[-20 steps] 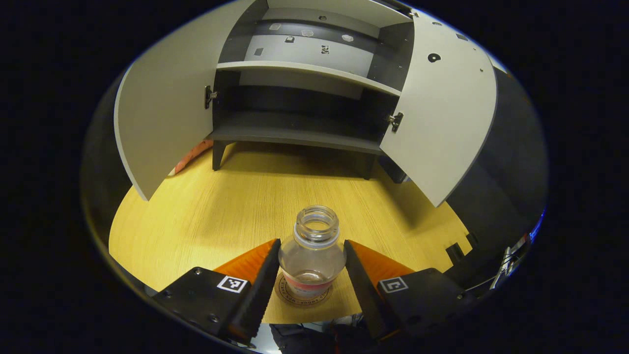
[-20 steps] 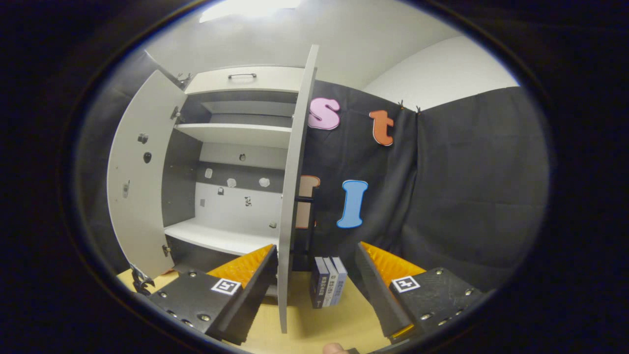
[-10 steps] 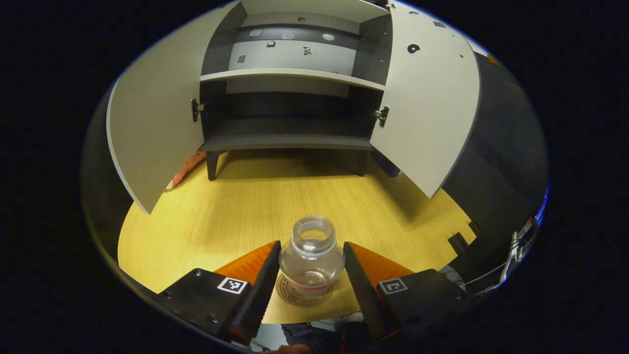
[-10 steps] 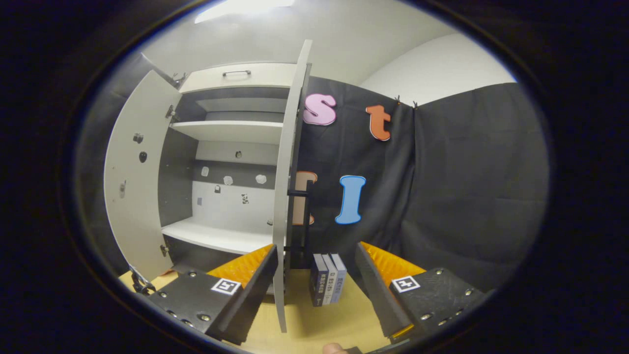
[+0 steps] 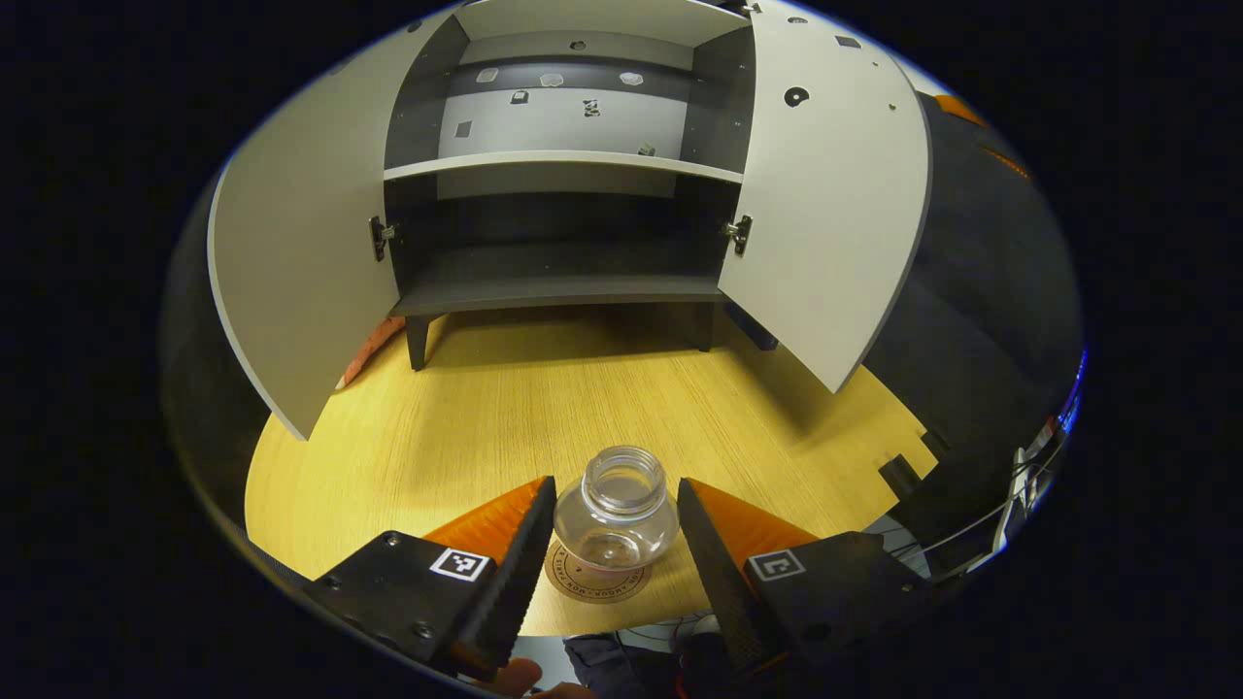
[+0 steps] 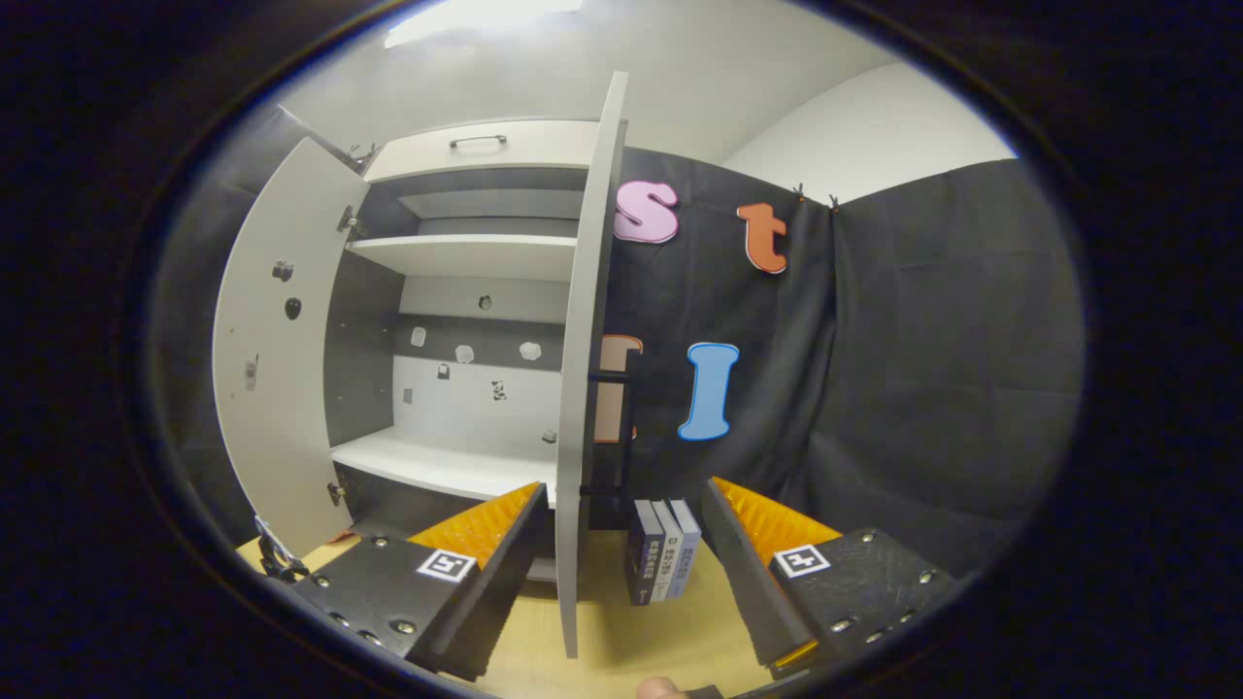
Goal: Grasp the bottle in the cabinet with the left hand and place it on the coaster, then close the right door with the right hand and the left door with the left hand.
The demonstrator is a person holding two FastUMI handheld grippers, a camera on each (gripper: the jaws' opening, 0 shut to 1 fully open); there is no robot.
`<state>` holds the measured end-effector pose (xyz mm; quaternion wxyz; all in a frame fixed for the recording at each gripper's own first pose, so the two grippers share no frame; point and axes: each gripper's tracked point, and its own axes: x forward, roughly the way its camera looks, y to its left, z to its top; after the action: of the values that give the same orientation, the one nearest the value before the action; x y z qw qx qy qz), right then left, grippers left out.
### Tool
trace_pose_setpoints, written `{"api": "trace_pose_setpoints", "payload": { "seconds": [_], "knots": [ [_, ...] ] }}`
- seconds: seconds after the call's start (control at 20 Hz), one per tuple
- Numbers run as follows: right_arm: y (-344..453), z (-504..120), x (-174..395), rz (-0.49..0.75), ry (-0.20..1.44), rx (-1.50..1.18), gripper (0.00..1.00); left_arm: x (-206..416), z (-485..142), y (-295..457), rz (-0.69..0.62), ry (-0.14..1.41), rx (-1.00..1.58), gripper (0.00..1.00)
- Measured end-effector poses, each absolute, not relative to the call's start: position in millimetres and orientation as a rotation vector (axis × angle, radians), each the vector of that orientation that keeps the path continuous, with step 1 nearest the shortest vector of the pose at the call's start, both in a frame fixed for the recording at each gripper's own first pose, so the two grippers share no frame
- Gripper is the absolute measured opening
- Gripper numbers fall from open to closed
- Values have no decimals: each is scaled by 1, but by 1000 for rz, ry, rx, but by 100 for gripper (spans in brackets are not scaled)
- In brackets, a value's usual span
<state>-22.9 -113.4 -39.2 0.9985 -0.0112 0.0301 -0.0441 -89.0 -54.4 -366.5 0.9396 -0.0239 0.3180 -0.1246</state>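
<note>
Standing upright on the coaster point(image 5: 594, 584), the clear uncapped bottle point(image 5: 616, 509) sits between the left gripper point(image 5: 610, 544) fingers, which are spread and clear of it. Looks empty, light, tippy; smooth wall, best gripped mid-body. Right gripper point(image 6: 621, 568) gapes beside the right door point(image 6: 581, 388) edge.

A light wood-grain worktop point(image 5: 544, 408) carries the scene, closed in behind and to the side by the booth's black cloth wall point(image 6: 923, 369). Above the cloth stand a plain white room wall point(image 6: 874, 136) and a white ceiling point(image 6: 631, 68) with a bright light point(image 6: 466, 12) at its upper edge. Three upright books point(image 6: 665, 563) sit on the worktop near the cloth.
</note>
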Motion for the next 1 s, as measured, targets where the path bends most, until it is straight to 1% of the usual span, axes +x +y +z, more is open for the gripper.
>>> {"api": "trace_pose_setpoints", "payload": {
  "seconds": [0.25, 0.55, 0.8, 1.0],
  "knots": [
    [-114, -40, -21, -86, 58, -11, 96, -85, -354, -54, -252, 624, -41, 82],
    [-116, -44, -24, -89, 65, -1, 96, -88, -366, -50, -241, 649, -65, 82],
    [-121, -43, -26, -102, 66, -8, 96, -94, -384, -46, -220, 703, -91, 82],
    [-121, -45, -27, -102, 72, -9, 96, -91, -384, -44, -198, 689, -106, 83]
  ]
}}
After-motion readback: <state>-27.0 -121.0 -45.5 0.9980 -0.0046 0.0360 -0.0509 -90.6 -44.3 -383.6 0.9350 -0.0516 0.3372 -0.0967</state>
